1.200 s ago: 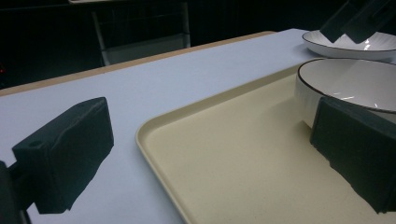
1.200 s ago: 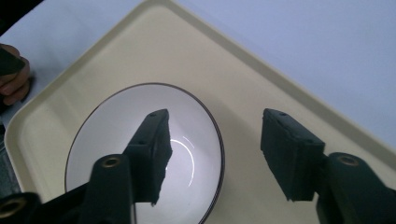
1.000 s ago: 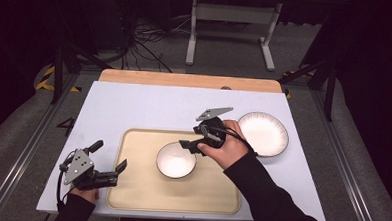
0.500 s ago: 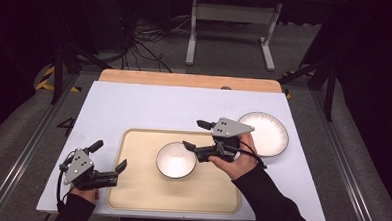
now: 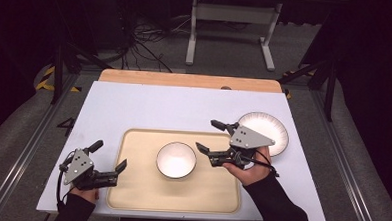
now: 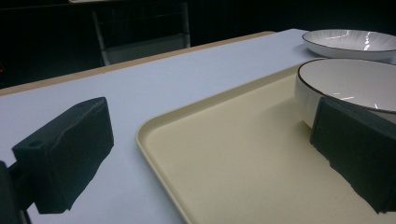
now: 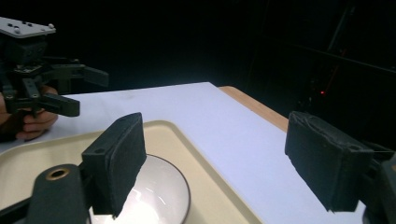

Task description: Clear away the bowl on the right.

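The far half of the table (image 5: 159, 104) is bare from edge to edge, so a gripper can sweep across it freely. On the tray (image 5: 135, 188) only the bowl (image 5: 176, 159) stands in the way, with flat room left, right and nearer. The plate (image 5: 266, 128) blocks the right side, and the right gripper (image 5: 213, 141) hangs open between bowl and plate.

Bowl (image 6: 348, 86) being cut off by right edge in left gripper view, near side being covered by dark jaw. Plate (image 6: 351, 43) being cut off there too. Bowl (image 7: 154, 193) being partly hidden behind jaw and cut by bottom edge in right gripper view. Plate (image 5: 268, 131) near edge being covered by right gripper (image 5: 213, 139) in high view. Forearms being cut off at bottom.
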Demonstrator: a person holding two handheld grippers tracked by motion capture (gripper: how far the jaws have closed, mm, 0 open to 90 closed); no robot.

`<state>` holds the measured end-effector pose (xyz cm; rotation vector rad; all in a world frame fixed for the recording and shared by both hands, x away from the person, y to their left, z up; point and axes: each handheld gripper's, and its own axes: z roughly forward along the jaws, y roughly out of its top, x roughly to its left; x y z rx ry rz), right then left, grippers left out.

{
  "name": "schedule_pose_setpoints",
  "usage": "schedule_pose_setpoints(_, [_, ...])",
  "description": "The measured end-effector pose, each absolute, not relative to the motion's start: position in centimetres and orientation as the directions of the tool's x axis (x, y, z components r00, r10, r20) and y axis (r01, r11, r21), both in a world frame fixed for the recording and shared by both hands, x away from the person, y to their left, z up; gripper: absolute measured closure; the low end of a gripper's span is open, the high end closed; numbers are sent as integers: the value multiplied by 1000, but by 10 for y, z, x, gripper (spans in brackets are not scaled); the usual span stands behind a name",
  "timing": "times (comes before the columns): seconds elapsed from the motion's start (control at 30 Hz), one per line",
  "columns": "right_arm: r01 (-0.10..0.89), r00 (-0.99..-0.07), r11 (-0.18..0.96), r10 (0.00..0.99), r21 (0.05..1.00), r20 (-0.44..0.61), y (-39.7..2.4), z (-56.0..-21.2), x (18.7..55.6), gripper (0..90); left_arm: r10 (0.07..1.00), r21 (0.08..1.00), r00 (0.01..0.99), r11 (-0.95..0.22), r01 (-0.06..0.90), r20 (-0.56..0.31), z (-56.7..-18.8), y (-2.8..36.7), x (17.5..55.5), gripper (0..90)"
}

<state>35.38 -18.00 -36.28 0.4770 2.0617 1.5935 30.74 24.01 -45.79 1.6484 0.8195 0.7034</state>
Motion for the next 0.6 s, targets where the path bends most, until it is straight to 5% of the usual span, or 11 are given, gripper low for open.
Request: schedule_pose_setpoints(0.6, [-17,-746,259,640,966,-185,-234,-370,346,190,813,976,581,-152,156,33,-458,240,307,1])
